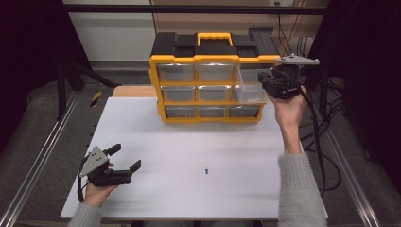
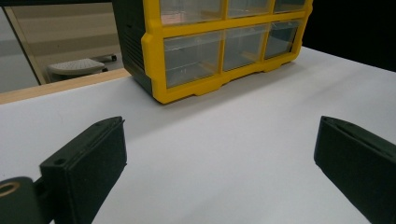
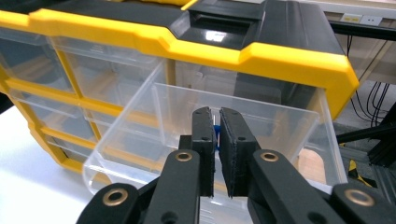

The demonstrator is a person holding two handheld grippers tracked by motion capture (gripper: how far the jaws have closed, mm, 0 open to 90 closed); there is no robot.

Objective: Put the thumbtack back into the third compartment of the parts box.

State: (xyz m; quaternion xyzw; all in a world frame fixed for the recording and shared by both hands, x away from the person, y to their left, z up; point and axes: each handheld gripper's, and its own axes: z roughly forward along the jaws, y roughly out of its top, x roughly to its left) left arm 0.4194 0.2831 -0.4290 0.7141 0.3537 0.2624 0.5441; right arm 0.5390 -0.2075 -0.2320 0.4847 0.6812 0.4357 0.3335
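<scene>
The high view is showing a yellow-and-black plastic drawer cabinet (image 1: pixel 208 80) standing at the upper centre of the frame, on the far part of a white counter (image 1: pixel 198 161). Its nine clear drawers are sitting in three rows, and the clear plastic drawer at the top right (image 1: pixel 250 87) is standing pulled out toward the viewer.

The right gripper (image 1: pixel 279 82), held in the person's right hand (image 1: pixel 289 111), is hovering at the upper right of the high view, directly at that open drawer. In the right gripper view, the jaws are rising from the bottom centre and are pressed almost together, pinching a small blue piece (image 3: pixel 215 135) between the pads above the drawer's open cavity (image 3: pixel 261 121). Little of the piece is showing, so its shape cannot be told.

A second small blue piece (image 1: pixel 207 171) is lying alone on the counter in the lower centre of the high view, well apart from both grippers.

The left gripper (image 1: pixel 124 158), held in the left hand (image 1: pixel 97 191), is resting at the lower left of the high view, near the counter's front edge. In the left gripper view, its jaws are standing spread wide at the lower left and lower right corners, with bare counter (image 2: pixel 224 154) between them and the cabinet's lower drawers (image 2: pixel 224 46) appearing at the top of the frame.
</scene>
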